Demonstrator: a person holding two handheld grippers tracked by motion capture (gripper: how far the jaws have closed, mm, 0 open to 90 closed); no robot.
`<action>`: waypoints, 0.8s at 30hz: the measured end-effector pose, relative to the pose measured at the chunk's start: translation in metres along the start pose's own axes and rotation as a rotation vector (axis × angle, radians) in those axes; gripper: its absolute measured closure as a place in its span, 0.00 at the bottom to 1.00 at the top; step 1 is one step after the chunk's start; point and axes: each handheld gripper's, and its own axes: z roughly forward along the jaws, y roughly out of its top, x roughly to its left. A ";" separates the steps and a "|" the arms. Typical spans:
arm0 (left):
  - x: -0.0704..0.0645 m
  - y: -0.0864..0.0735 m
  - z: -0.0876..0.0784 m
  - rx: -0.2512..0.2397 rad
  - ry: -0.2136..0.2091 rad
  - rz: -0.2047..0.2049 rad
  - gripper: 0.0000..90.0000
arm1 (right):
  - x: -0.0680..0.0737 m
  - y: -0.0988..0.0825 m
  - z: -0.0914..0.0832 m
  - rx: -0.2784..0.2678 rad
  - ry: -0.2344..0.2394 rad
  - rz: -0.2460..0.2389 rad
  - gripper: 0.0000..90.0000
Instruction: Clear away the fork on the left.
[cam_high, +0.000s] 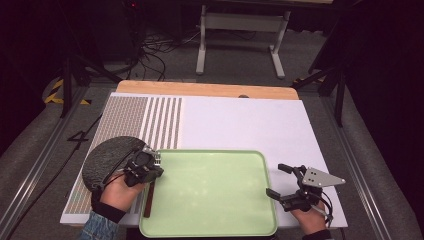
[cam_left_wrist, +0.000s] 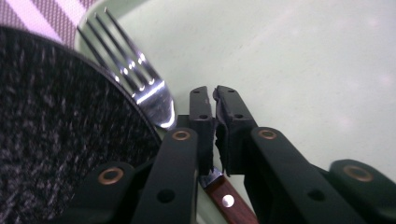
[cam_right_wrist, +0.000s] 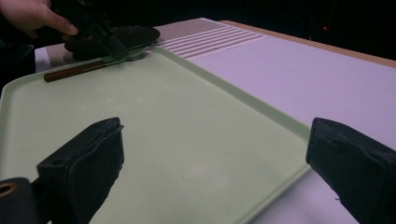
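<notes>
A fork (cam_left_wrist: 140, 88) with a brown wooden handle (cam_high: 148, 200) lies along the left rim of a pale green tray (cam_high: 210, 192). Its tines point away, beside a dark speckled round plate (cam_high: 107, 157). My left gripper (cam_high: 145, 167) is over the fork's neck, and its jaws are closed on the metal just ahead of the handle (cam_left_wrist: 229, 200). My right gripper (cam_high: 277, 180) stands open at the tray's right rim with nothing between its fingers (cam_right_wrist: 88, 158). In the right gripper view the fork handle (cam_right_wrist: 79, 70) and the left gripper (cam_right_wrist: 93, 32) show across the tray (cam_right_wrist: 187, 121).
The tray sits on a white mat (cam_high: 250, 125) with a striped and dotted patch (cam_high: 150, 120) at its left, over a wooden table (cam_high: 200, 89). The plate (cam_left_wrist: 56, 140) lies just left of the tray. Cables and a table frame (cam_high: 240, 30) stand on the floor beyond.
</notes>
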 end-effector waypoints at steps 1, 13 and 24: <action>-0.001 0.000 -0.002 -0.023 0.002 0.026 0.88 | 0.000 0.000 0.000 0.000 0.000 0.000 0.05; -0.007 0.000 -0.024 -0.194 -0.090 0.177 0.32 | -0.001 0.002 0.003 -0.007 0.004 -0.003 0.05; -0.014 -0.010 -0.041 -0.355 -0.142 0.258 0.08 | -0.002 0.005 0.006 -0.016 0.015 -0.007 0.05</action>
